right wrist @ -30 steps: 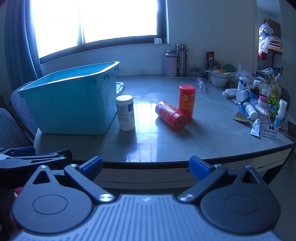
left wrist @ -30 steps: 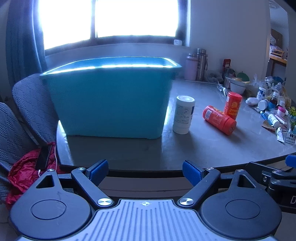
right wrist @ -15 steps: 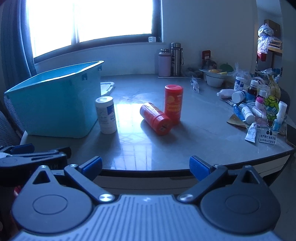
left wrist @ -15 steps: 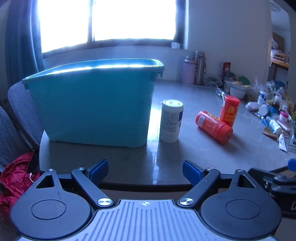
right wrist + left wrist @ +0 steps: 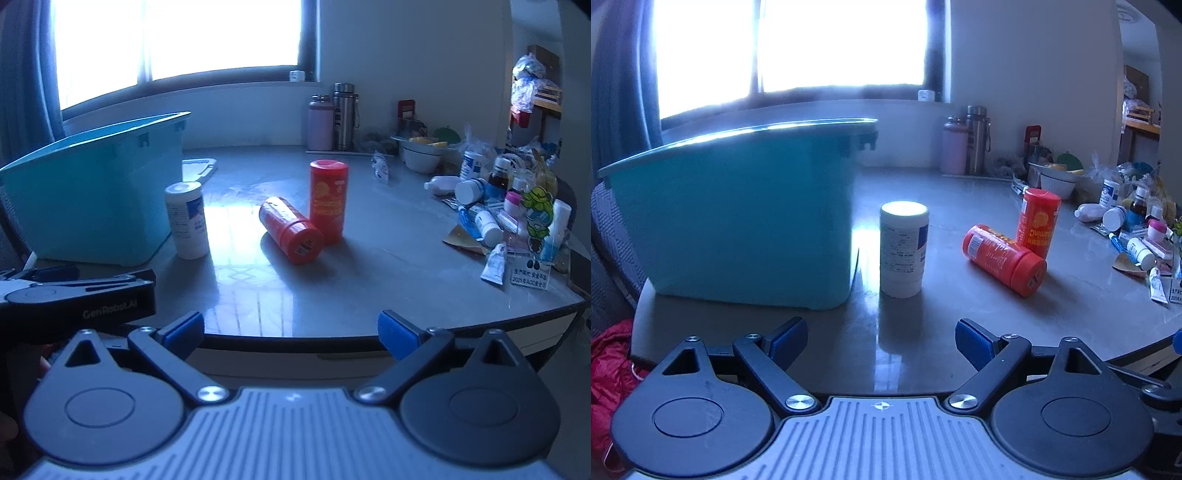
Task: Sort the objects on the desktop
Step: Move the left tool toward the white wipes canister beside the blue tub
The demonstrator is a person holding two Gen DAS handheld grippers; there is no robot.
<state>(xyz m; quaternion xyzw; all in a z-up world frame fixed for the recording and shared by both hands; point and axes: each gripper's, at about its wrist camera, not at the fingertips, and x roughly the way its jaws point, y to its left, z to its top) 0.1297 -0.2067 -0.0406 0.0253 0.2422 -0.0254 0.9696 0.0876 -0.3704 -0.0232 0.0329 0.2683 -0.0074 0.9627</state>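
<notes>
Advanced since earlier: left gripper, level over the grey worktop edge, fingers spread and empty, facing the upright white cylindrical bottle beside the teal plastic bin; right gripper likewise spread, empty.

Two black handheld grippers are shown, the left gripper and right gripper each fitted with blue fingertip pads, silver pivot screws and round black discs flanking a grey ribbed plate. "GenRobot.AI" lettering is printed along the left gripper's side.
</notes>
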